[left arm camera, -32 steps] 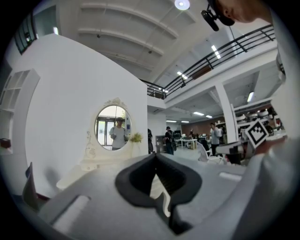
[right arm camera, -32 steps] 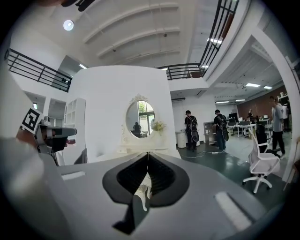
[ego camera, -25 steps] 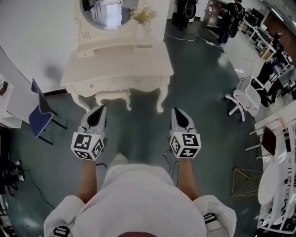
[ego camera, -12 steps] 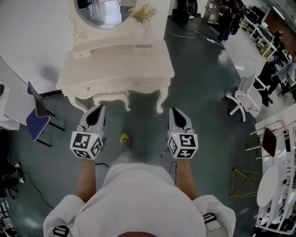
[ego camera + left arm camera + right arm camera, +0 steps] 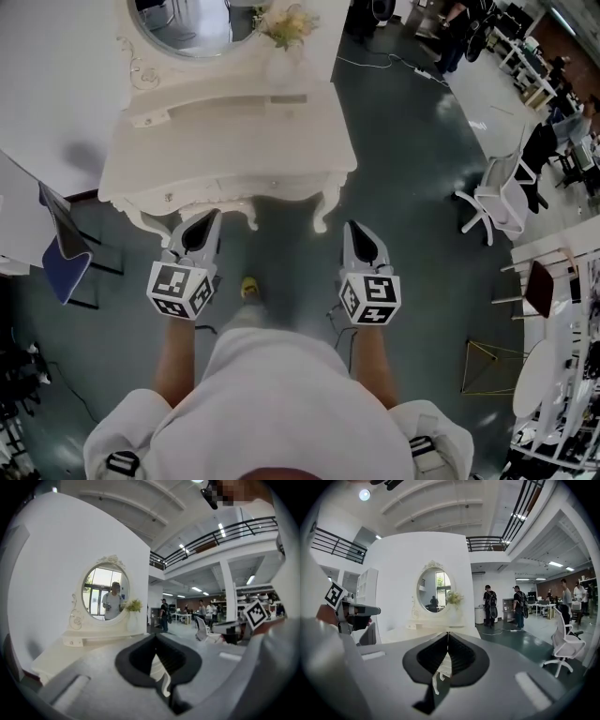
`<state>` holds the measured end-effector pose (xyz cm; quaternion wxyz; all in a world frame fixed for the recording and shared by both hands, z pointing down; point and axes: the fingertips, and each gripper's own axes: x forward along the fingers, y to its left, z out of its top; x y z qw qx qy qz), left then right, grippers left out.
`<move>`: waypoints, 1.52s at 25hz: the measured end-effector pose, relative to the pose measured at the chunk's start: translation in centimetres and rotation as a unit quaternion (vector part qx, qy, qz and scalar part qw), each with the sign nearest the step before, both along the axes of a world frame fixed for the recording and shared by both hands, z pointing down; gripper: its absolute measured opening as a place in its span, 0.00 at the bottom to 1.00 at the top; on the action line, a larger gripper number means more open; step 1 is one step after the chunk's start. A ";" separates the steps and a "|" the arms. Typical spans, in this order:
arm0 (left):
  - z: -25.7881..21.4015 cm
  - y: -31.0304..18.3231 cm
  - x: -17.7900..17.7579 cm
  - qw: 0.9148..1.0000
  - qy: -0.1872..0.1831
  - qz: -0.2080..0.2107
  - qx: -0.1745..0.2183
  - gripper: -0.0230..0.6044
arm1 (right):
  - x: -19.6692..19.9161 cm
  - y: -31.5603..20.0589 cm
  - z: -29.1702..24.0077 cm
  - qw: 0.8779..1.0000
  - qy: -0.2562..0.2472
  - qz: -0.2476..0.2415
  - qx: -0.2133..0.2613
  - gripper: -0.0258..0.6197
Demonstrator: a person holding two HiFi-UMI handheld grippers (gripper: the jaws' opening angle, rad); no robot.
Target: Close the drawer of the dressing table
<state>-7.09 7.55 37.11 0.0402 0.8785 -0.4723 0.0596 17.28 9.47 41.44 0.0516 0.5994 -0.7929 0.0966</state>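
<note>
The white dressing table [image 5: 234, 131] stands against the wall under an oval mirror [image 5: 183, 23]. Its drawer fronts [image 5: 225, 190], with small knobs, run along the near edge; from above I cannot tell how far any drawer is pulled out. My left gripper [image 5: 208, 217] is shut and empty, just short of the table's front left leg. My right gripper [image 5: 354, 227] is also shut and empty, near the front right leg. In the left gripper view the table top [image 5: 56, 656] shows beyond the left gripper [image 5: 156, 635]. In the right gripper view the right gripper [image 5: 448, 633] points at the table [image 5: 422, 632].
A vase of flowers [image 5: 286, 28] stands on the table's back right. A blue chair [image 5: 58, 251] is on the left and a white office chair [image 5: 492, 202] on the right. A gold wire frame [image 5: 487, 366] lies at the right. People stand far back [image 5: 490, 602].
The person has walked toward the dressing table. Both grippers, still shut, are now close to its front edge, and the table fills more of the view.
</note>
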 end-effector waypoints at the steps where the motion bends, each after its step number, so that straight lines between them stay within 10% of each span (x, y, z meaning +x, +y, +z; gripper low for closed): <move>1: 0.0 -1.3 -0.2 1.000 0.000 0.005 -0.001 0.03 | -0.2 -1.1 0.0 1.000 -0.005 0.006 -0.002 0.04; 16: 0.2 -17.4 -4.6 0.998 0.013 0.064 -0.014 0.03 | -5.8 -16.2 -1.7 0.997 -0.004 0.071 0.012 0.04; 38: 2.5 -30.5 -7.1 0.999 0.004 0.029 -0.029 0.03 | -8.2 -30.9 2.2 0.999 0.010 0.031 -0.033 0.04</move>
